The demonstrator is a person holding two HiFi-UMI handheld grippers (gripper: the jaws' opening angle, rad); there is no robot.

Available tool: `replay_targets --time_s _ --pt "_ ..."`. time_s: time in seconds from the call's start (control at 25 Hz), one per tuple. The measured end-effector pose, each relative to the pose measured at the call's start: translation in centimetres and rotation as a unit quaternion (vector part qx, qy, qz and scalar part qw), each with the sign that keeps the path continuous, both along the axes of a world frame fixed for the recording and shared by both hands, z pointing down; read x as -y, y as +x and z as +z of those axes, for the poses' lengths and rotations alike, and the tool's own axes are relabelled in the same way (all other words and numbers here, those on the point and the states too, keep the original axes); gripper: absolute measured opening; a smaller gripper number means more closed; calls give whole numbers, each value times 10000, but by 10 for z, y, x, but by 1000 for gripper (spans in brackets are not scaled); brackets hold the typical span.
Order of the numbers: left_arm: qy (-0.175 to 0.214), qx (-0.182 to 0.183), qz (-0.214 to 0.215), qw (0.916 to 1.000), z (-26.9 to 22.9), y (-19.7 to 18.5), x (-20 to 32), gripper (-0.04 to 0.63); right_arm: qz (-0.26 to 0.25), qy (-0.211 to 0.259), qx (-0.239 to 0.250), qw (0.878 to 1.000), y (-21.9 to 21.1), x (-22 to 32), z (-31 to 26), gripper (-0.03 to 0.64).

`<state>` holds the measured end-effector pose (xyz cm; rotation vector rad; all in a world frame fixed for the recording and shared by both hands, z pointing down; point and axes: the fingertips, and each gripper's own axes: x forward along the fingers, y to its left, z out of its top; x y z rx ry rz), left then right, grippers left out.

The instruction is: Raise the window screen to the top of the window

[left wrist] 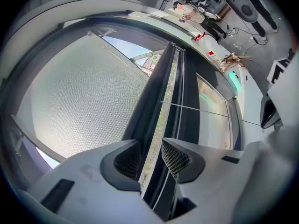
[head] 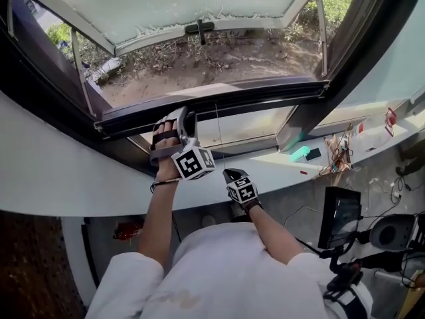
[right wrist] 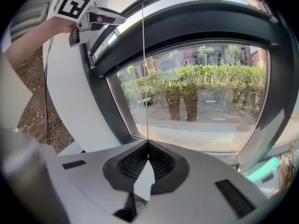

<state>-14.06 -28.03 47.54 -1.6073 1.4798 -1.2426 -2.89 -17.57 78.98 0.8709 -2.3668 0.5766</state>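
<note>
1. The left gripper (left wrist: 152, 155) is clamped on the dark bottom bar (left wrist: 152, 97) of the window screen (left wrist: 79, 92). One meshed pad sits on each side of the bar, which runs on away from the tips.
2. The screen's fine mesh spreads out to the left of that claw's jaws. A thin cord (left wrist: 205, 112) crosses the view to their right.
3. The right gripper (right wrist: 148, 144) has its jaws pinched together on this same cord, which rises straight up from the tips.
4. Beyond the right claw stands the lower glass pane (right wrist: 201, 120), with a green hedge (right wrist: 205, 80) behind it.
5. The left claw's marker cube (right wrist: 72, 3) shows up and to the left of the right claw — higher, at the bar.
</note>
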Motion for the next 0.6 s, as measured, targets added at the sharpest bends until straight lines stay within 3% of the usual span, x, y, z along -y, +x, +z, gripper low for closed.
replay_targets --time_s 0.6 --pt "262 64 -13 9996 -24 0 1 127 -15 301 -124 9995 0 15 -19 2"
